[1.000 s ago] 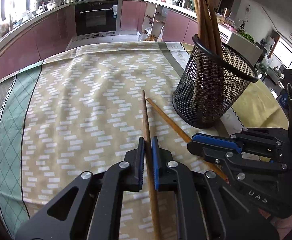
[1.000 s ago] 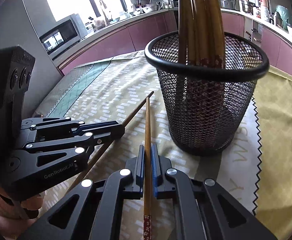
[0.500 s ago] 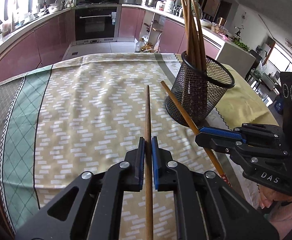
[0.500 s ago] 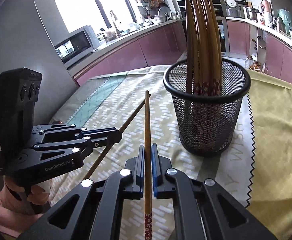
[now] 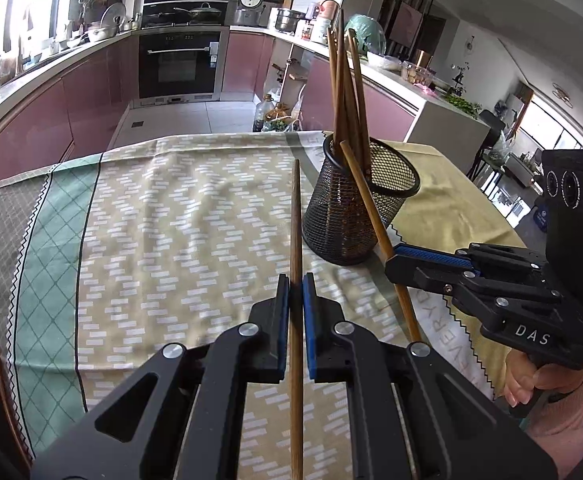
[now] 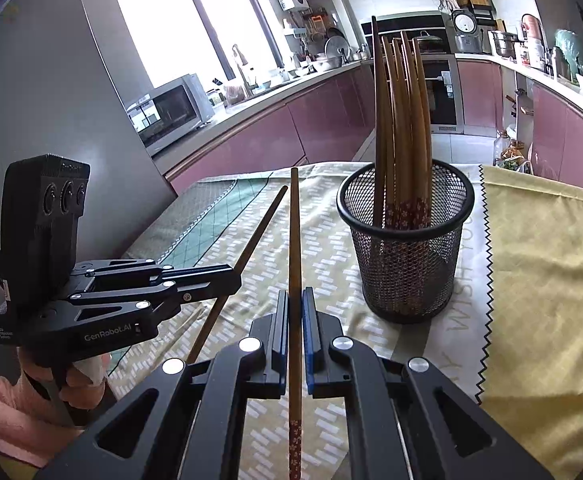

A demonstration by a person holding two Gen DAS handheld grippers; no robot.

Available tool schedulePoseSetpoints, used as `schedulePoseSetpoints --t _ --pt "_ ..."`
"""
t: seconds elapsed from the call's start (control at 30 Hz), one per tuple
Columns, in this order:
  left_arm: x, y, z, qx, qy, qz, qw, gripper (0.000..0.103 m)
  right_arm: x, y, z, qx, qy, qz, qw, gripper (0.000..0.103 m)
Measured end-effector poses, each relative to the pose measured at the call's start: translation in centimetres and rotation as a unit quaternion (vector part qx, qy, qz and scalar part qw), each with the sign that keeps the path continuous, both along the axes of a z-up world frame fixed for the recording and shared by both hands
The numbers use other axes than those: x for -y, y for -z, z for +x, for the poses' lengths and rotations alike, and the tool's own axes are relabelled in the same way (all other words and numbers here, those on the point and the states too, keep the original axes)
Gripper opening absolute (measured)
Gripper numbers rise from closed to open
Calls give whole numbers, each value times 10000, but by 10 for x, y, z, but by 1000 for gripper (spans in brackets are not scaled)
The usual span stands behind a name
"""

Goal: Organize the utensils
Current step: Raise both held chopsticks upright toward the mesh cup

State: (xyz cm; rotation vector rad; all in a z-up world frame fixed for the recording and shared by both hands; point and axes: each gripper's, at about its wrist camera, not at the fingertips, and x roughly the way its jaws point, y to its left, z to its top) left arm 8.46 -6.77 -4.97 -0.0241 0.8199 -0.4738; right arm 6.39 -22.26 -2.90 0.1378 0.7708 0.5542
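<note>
Wooden chopsticks, one pinched in each gripper, both lifted above the counter and aimed toward the mesh holder.

Blue-padded jaws of the left gripper [image 5: 296, 300] are closed on a dark chopstick [image 5: 296, 248] whose long axis runs straight up the frame; the right gripper [image 6: 296, 316] clamps the paler chopstick [image 6: 295, 248] likewise, flowered end at bottom centre. The black mesh holder [image 6: 407, 276], already holding upright chopsticks [image 6: 401, 120], stands right of both tips, judged nearer the right hand's. Those standing sticks crowd the opening; beyond lies the patterned cloth [image 5: 171, 216].
</note>
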Motion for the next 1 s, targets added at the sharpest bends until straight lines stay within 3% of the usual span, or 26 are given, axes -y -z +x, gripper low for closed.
schedulePoseSetpoints --t 1.0 --pt "1 -42 -29 393 217 -355 9984 7 16 -30 -15 516 63 197 9985 6"
